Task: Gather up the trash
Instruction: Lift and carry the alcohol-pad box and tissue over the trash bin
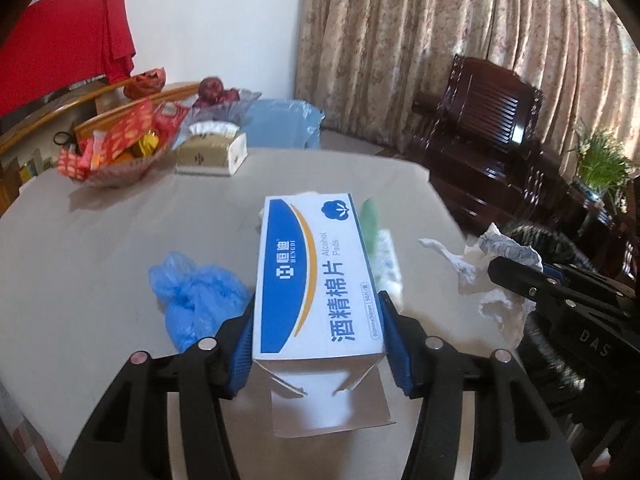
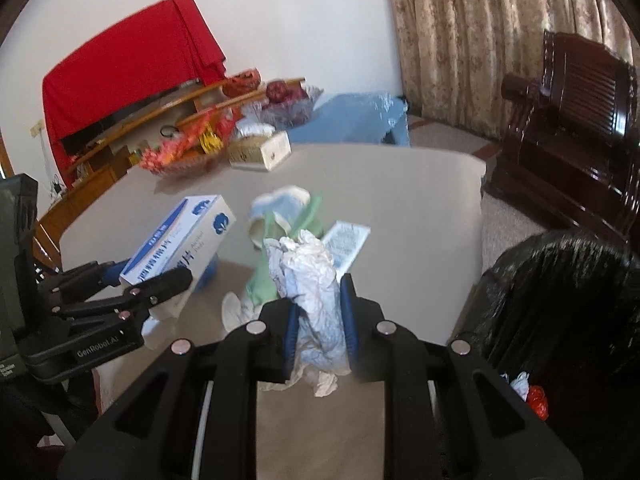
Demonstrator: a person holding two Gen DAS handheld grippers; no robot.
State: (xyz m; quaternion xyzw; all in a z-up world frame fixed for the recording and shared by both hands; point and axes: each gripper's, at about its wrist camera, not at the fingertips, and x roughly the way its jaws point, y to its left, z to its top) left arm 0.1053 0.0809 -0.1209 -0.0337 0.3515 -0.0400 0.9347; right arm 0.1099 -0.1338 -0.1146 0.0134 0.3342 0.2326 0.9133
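From the left wrist we see our left tool [image 1: 318, 334] clamped on a white and blue cardboard alcohol-pad box [image 1: 316, 276], its blue ribbed pads pressed against the two long sides. The box's near end flap hangs open toward the camera, and the box sits above the pale beige surface [image 1: 100, 240]. Just to its left a crumpled blue plastic glove [image 1: 192, 292] lies on the surface. Behind the box's right edge a green piece [image 1: 370, 220] and a white printed packet [image 1: 390, 264] peek out. At the right edge our right tool [image 1: 516, 276] comes into view with a crumpled white tissue wad [image 1: 496, 280] in its grip. At the far end of the surface stand a woven basket of red and gold packets [image 1: 112, 152] and a gold tissue box [image 1: 212, 152].

From the right wrist our right tool [image 2: 320, 312] is closed tight on the crumpled white tissue wad [image 2: 308, 280], which bulges out past the fingertips and hangs below them. Beyond it, on the surface [image 2: 420, 220], lie a green plastic piece [image 2: 264, 276], a light blue and white crumpled item [image 2: 284, 200] and a flat white printed packet [image 2: 346, 242]. To the left our left tool [image 2: 140, 276] holds the alcohol-pad box [image 2: 180, 240] tilted, one end raised. A black bin bag [image 2: 568, 300] stands at the right, just beside the surface's edge.
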